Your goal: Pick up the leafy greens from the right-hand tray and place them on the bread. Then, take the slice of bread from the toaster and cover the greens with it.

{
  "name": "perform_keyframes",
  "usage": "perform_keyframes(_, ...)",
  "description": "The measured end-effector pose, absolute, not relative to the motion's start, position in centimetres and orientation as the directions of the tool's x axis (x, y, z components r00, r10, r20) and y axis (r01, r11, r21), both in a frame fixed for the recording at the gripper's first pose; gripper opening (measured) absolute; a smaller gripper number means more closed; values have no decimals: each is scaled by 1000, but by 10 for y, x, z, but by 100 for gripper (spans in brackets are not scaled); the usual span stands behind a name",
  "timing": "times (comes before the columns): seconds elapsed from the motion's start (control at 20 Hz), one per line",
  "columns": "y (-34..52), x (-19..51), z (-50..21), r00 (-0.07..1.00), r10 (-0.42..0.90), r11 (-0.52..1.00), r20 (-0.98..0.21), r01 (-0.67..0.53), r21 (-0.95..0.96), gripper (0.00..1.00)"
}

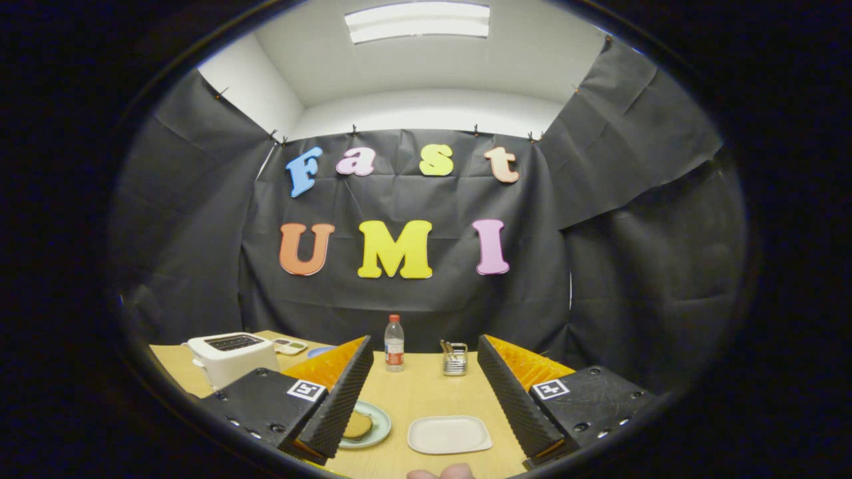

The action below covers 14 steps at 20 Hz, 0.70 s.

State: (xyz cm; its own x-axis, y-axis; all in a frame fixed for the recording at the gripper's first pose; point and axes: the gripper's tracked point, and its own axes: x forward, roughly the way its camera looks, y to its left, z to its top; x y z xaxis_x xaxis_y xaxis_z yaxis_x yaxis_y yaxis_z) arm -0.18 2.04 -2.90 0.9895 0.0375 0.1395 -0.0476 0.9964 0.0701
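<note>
The gripper [424, 392] hangs above a pale wood-grain table [413, 392], its ridged fingers spread wide with nothing between them. Below the gap lies a smooth rectangular white tray [449, 434] with rounded corners. Left of it, a round pale-green plate [374, 426] carries the browned bread [358, 425]. Farther off stand a clear bottle [394, 343], a metal holder [455, 359] and, far left, a glossy white toaster [229, 357].

Gripper [426, 392]: 2 wedge-shaped fingers w/ ribbed inner pads [346, 396], black mounts w/ screws, square black-&-white marker on each. Fingers wide apart. Fingertip [442, 472] at bottom.
</note>
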Motion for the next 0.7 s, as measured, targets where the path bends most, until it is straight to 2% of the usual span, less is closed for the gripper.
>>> perform_keyframes(0.7,37,-11,-31,993,52,997,107,-59,57,97)
